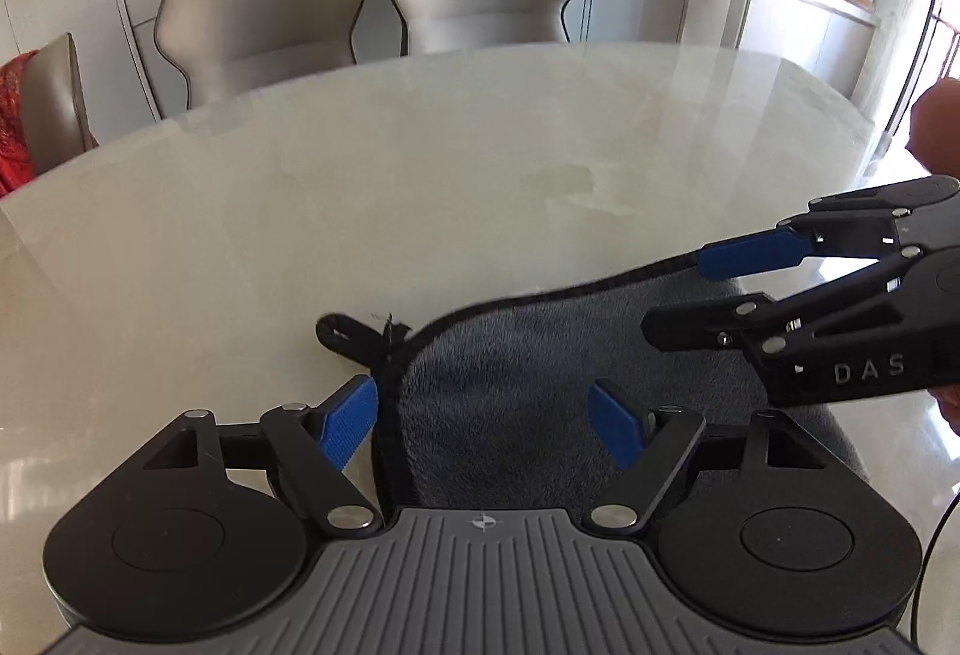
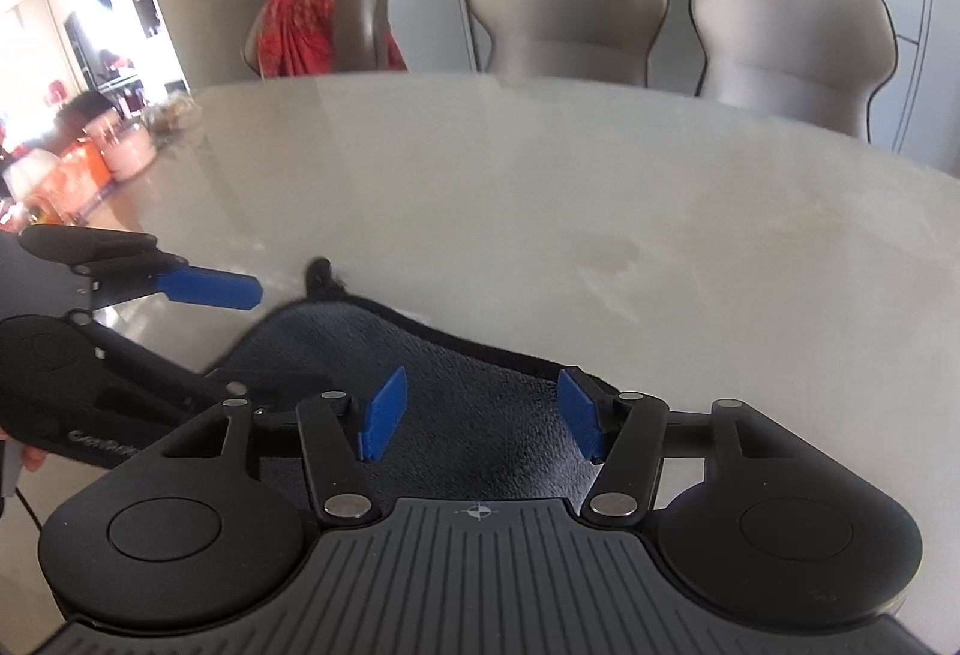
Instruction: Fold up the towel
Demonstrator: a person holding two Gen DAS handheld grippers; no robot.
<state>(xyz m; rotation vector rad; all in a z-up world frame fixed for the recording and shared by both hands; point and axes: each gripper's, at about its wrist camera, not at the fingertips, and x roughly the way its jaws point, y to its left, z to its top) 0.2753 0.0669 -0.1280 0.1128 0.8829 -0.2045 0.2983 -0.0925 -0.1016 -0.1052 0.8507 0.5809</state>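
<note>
Two sets of jaws, both apart and empty. Dark grey towel [image 1: 510, 391] flat on the pale worktop [image 1: 360, 187], black-bound far edge running left to right. Left gripper [image 1: 486, 424] straddling the hanging-loop [image 1: 354, 334] corner; right gripper [image 2: 480, 415] over the opposite end of that edge. Equally near, one corner apiece; likely next: clamp both and carry across.

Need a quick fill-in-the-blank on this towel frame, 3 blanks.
1. Both the left tongs and the right tongs are ____.
2. The dark towel lies on a pale ____ top.
3. The hanging loop sits at the towel's ____.

Missing words: open; table; corner
</note>
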